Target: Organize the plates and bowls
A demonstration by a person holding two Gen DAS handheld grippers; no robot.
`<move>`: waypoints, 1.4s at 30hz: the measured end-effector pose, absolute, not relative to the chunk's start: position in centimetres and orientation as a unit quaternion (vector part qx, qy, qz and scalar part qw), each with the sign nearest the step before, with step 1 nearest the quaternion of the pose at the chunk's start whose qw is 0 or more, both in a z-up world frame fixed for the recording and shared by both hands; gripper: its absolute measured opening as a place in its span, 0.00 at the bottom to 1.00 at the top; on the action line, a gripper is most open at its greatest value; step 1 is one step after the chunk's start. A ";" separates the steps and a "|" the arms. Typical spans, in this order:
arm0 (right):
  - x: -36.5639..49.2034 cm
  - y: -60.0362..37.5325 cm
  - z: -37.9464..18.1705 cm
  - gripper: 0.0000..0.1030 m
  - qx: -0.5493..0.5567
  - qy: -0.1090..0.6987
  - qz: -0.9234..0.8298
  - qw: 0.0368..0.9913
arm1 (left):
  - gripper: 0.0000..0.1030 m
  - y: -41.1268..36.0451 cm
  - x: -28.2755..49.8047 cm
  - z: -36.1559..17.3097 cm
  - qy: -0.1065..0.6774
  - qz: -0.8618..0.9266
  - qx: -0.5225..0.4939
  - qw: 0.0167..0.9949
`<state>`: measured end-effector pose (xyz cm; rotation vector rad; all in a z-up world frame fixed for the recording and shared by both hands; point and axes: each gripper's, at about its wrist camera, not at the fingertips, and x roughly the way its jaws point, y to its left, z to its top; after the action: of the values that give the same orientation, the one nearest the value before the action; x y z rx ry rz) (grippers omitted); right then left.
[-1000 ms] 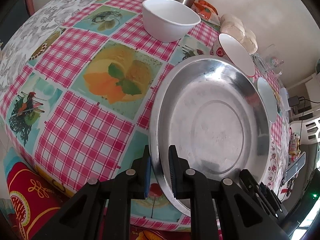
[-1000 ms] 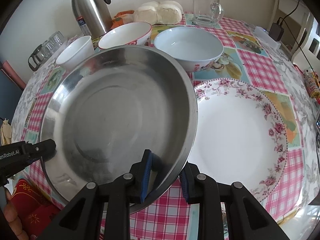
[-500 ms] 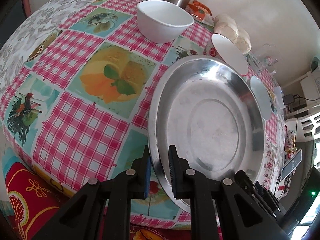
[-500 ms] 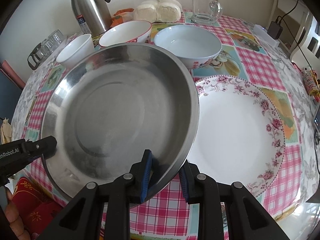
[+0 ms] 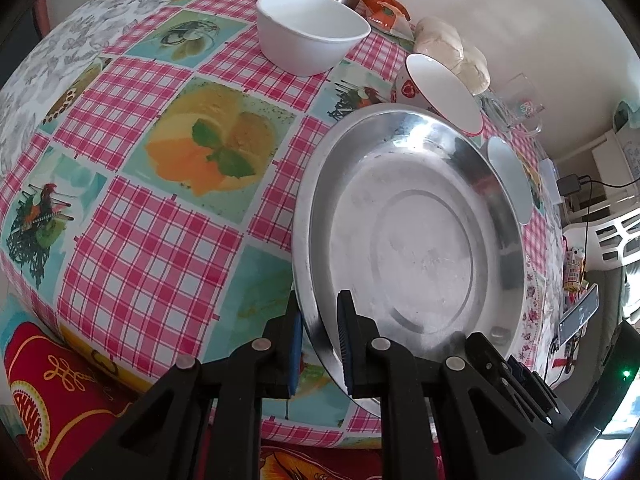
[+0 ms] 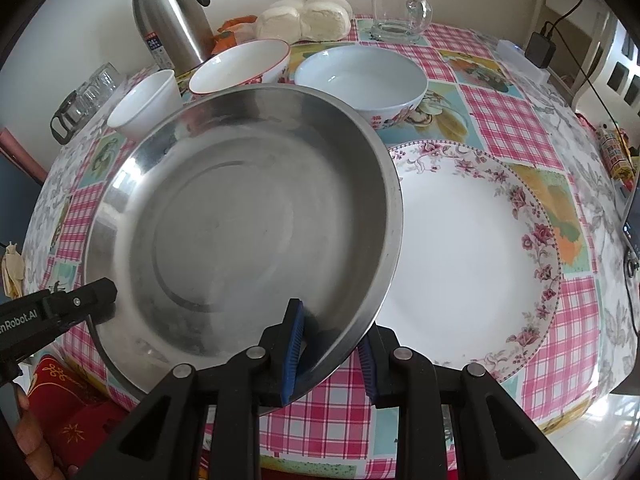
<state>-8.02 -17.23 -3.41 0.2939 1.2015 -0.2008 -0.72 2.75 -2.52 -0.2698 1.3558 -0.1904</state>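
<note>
A large steel plate [image 6: 240, 208] is held above the table, its right edge over the floral plate [image 6: 476, 248]. My right gripper [image 6: 330, 350] is shut on its near rim. My left gripper [image 5: 318, 332] is shut on its left rim and shows at the left of the right wrist view [image 6: 76, 304]. The steel plate [image 5: 416, 240] fills the right of the left wrist view. Behind it stand a small white bowl [image 6: 146, 102], a red-rimmed bowl [image 6: 240, 66] and a wide white bowl [image 6: 360, 76].
A steel thermos [image 6: 172, 16], white buns [image 6: 304, 18] and a glass mug [image 6: 400, 10] stand at the table's back. Glasses [image 6: 84, 96] stand at the back left. A checked tablecloth [image 5: 140, 232] covers the table. A charger and cable [image 6: 544, 46] lie at the right.
Both grippers have carried the steel plate a little to the right, further over the floral plate. Both grips are unchanged.
</note>
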 end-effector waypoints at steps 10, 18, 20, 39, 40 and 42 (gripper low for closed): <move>-7.9 -17.1 -3.5 0.28 0.137 0.565 -0.092 0.809 | 0.15 3.5 -0.4 -3.2 0.633 -0.077 -0.145 0.757; -7.6 -16.8 -4.0 0.28 0.136 0.561 -0.094 0.811 | 0.15 4.3 0.2 -3.2 0.625 -0.073 -0.164 0.760; -7.5 -16.7 -4.1 0.28 0.133 0.561 -0.095 0.812 | 0.15 4.5 0.3 -3.0 0.623 -0.072 -0.165 0.761; -8.0 -16.3 -3.7 0.29 0.132 0.567 -0.085 0.808 | 0.15 4.5 -0.6 -1.7 0.615 -0.077 -0.157 0.769; -8.0 -16.3 -3.7 0.30 0.133 0.568 -0.085 0.808 | 0.15 4.5 -0.7 -1.6 0.614 -0.078 -0.157 0.769; -8.1 -16.4 -3.7 0.30 0.134 0.568 -0.085 0.807 | 0.15 4.6 -0.8 -1.4 0.614 -0.078 -0.158 0.770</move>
<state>-8.09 -16.42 -3.68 0.2873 1.2159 -0.1814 -0.83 4.59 -1.43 -0.3431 1.3312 -0.1695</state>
